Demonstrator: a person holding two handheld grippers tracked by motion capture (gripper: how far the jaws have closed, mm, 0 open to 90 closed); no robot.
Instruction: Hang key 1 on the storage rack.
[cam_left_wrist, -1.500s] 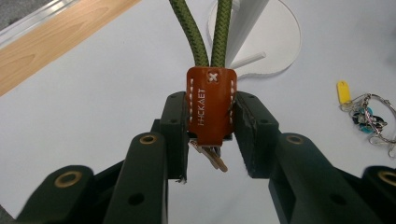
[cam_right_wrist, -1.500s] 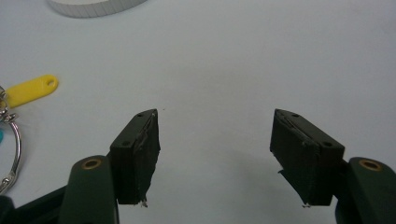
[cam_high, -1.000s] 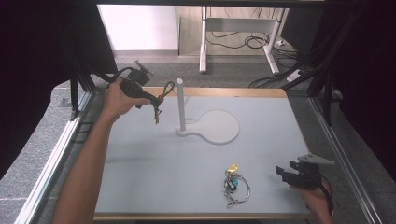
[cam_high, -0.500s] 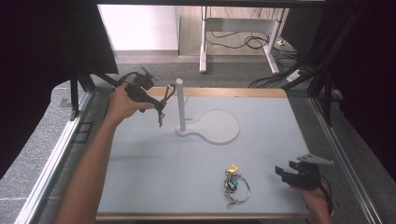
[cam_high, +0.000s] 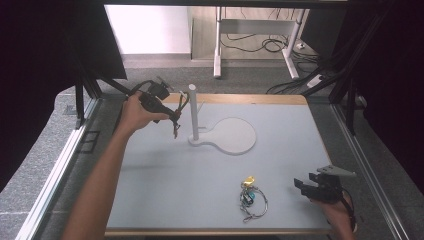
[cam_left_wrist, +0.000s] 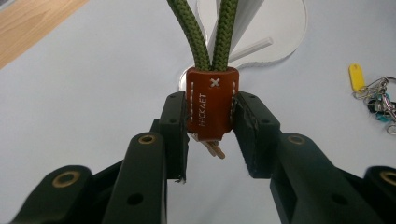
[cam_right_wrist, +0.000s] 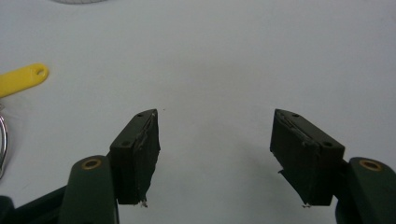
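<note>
Gripping a green cord keychain (cam_left_wrist: 212, 46) by its brown leather tab (cam_left_wrist: 212, 102), the left gripper (cam_high: 172, 116) hangs at the far left of the table (cam_high: 165, 185), just beside the white stand (cam_high: 220, 135). Its jaws are clenched on the tab from both sides, and the cord loop runs up toward the stand's upright post (cam_high: 193, 112), which rises close in front of the gripper, between it and the round base plate. Toward the right, near the front edge, a second bunch of keys (cam_high: 250, 196) with a yellow tag lies flat on the table, well apart from the stand. At the far right the right gripper (cam_high: 306, 186) sits low over the table, its jaws spread wide with nothing between them.

The left gripper view reveals the stitched tab, its stamped lettering and a small metal piece poking out below the tab, which the high view blurs into a dark tangle. The right gripper view catches the yellow tag (cam_right_wrist: 21, 78) at its left edge.
</note>
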